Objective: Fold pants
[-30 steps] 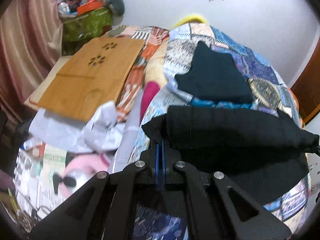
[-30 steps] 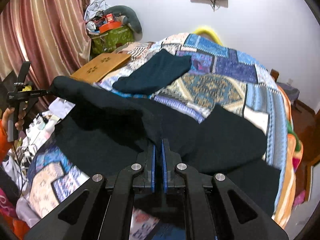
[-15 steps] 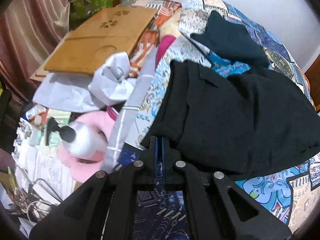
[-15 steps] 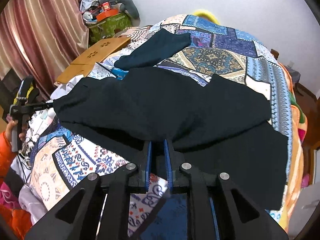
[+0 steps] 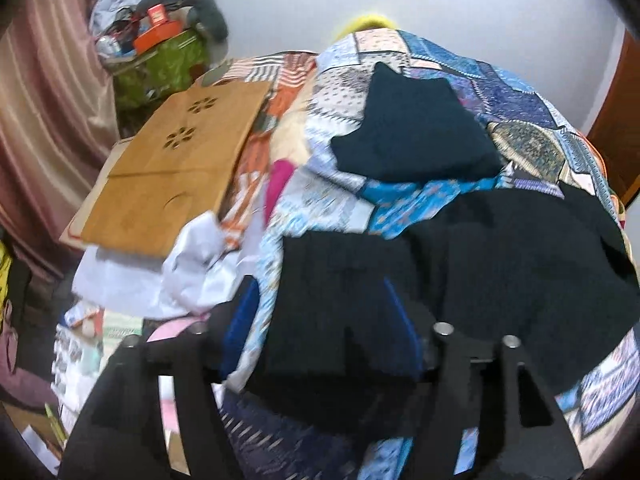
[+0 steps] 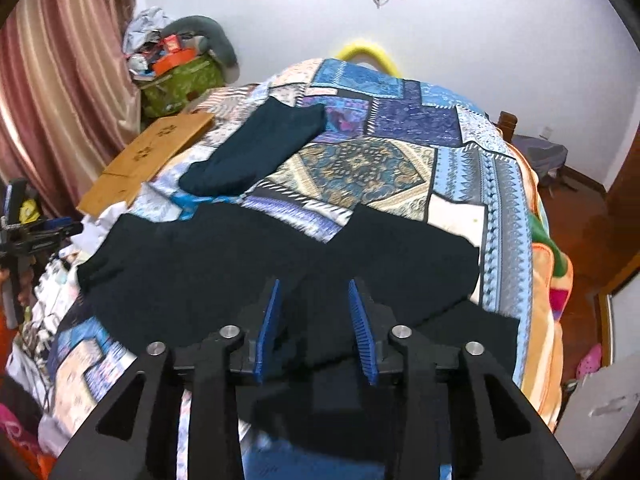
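**Both grippers spread wide over the laid-out pants**

The black pants [image 6: 280,256] lie across the near part of the bed, on its patchwork quilt [image 6: 400,120], one fold of cloth resting on another so that a darker lower layer shows at the near right edge. No part of them hangs from either tool; the cloth rests flat enough to suggest this fold is set down and the edges are free to be taken up again.

The right gripper [image 6: 316,320] hovers just over the near edge of the pants, its blue fingers [image 6: 362,324] parted with nothing between them. The left gripper [image 5: 320,320] sits at the left end of the garment, its fingers likewise wide apart and gripping nothing, with dark cloth lying in the gap below them. Whether they touch the fabric I cannot tell, as that view is blurred.

A second dark garment [image 6: 256,152] lies farther up the quilt, well apart from the pants, probably parked there to keep the working area free. A wooden lap tray [image 5: 176,160] rests at the bed's left side.

The next move likely calls for a fresh pinch on an edge.
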Demonstrator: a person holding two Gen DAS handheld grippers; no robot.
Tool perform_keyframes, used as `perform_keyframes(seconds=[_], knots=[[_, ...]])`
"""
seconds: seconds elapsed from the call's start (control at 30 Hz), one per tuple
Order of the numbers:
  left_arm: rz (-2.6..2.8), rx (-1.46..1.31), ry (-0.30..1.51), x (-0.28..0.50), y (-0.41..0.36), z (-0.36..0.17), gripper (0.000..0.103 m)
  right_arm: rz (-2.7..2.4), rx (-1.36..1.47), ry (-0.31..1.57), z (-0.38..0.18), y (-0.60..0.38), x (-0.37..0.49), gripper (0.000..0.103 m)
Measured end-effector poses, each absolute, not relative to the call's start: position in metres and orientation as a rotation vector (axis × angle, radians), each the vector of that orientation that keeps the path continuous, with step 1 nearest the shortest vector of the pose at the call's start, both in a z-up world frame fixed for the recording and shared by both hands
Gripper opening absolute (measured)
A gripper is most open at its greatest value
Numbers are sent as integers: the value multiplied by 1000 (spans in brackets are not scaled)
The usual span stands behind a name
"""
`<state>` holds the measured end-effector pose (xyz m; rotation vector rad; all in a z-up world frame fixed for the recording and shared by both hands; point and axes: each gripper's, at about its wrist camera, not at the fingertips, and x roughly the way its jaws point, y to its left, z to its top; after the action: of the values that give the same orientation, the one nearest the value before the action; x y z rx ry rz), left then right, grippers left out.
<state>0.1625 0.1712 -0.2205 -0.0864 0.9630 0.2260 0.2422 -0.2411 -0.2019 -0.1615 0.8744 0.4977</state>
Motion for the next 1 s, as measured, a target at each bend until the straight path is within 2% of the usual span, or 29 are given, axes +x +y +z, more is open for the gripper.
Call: perform_keyframes(seconds=[0.1,0.3,0.53,0.77,0.8,0.83,0.93,1.0], knots=[[192,-85,966,191,159,-221,74,489,-177,899,-209,-239,270,45],[122,-65,990,242,136,-230,79,461,-190,1001,-239,-230,329,46],[84,-35,1038,281,122,-257,81,449,-233,1104,-273,-216,385,46],[75,-24,1098,295,119,-286,81,492,-226,1153,-303,-209,401,46],[75,-22,1106,295,119,-290,81,492,-213,1154,-302,-210,401,43],[75,-20,1111,296,118,-292,81,484,-194,1154,-303,-213,402,34],[78,-20,1123,295,116,-296,81,458,-209,1134,-304,-217,402,15],[81,-23,1124,294,114,-295,81,454,-218,1122,-303,-219,398,12]])
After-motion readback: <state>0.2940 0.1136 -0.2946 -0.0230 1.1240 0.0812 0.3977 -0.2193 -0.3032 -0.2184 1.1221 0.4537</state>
